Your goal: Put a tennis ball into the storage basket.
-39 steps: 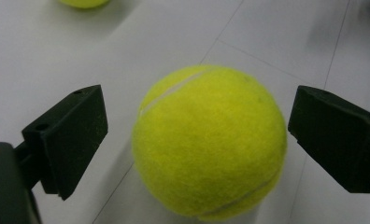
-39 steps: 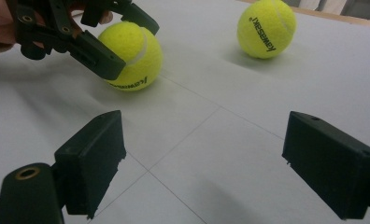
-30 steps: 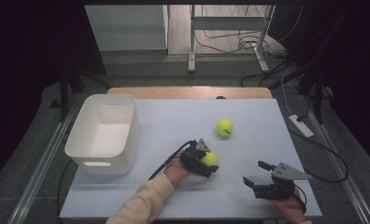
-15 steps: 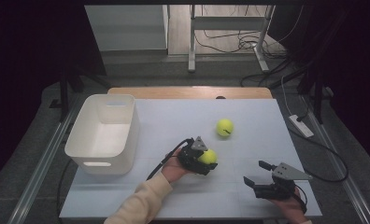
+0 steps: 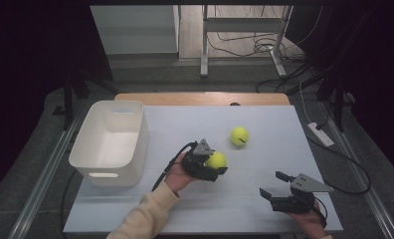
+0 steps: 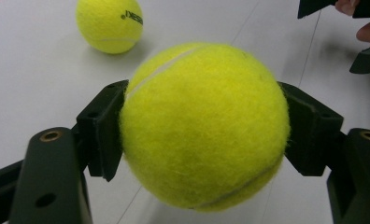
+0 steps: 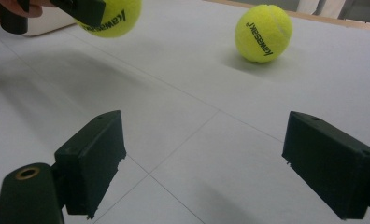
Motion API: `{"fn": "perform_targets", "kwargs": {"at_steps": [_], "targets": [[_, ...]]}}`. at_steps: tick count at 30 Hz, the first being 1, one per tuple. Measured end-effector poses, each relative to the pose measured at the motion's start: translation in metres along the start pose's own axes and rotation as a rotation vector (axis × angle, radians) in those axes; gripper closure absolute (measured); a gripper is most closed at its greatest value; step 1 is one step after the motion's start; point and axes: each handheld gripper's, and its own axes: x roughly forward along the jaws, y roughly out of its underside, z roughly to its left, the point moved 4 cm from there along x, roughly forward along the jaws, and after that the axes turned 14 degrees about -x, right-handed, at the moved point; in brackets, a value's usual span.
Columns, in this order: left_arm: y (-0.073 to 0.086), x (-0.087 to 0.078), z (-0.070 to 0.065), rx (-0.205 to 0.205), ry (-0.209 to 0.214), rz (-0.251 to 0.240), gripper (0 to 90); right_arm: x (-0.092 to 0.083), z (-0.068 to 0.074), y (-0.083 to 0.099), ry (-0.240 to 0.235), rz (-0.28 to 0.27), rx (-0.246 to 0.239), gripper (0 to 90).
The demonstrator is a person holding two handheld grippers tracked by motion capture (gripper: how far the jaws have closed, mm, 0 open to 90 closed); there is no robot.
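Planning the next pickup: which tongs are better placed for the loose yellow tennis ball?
Probably the right tongs: open and empty. The left tongs are shut on another fuzzy yellow tennis ball, though nearer the loose one.

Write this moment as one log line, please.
left claw: shut on held tennis ball | right claw: open | second tennis ball: on table | bin: left

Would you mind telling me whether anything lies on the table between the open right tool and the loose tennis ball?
Nothing visible does. The right tool stands open over bare table, and the loose tennis ball lies beyond it with nothing between. The left tool holds the other ball off to the side.
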Motion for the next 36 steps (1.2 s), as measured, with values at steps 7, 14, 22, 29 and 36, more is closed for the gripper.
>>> {"fn": "perform_targets", "kwargs": {"at_steps": [7, 14, 22, 29, 36], "targets": [[-0.004, -0.011, 0.002, -0.002, -0.005, -0.031, 26.6, 0.001, 0.000, 0.001, -0.002, 0.005, -0.003, 12.8], [-0.009, -0.022, 0.003, -0.004, -0.010, -0.062, 26.6, 0.001, 0.001, 0.001, 0.000, 0.006, -0.005, 12.7], [-0.012, -0.031, 0.004, -0.008, -0.012, -0.084, 26.6, 0.000, -0.001, 0.001, 0.002, 0.003, 0.000, 12.8], [-0.016, -0.041, 0.006, -0.017, -0.013, -0.109, 26.6, 0.001, 0.000, 0.001, -0.001, 0.006, -0.004, 12.8], [-0.019, -0.052, 0.010, -0.033, -0.017, -0.133, 26.6, 0.001, 0.000, 0.001, -0.001, 0.007, 0.002, 12.8]]}}
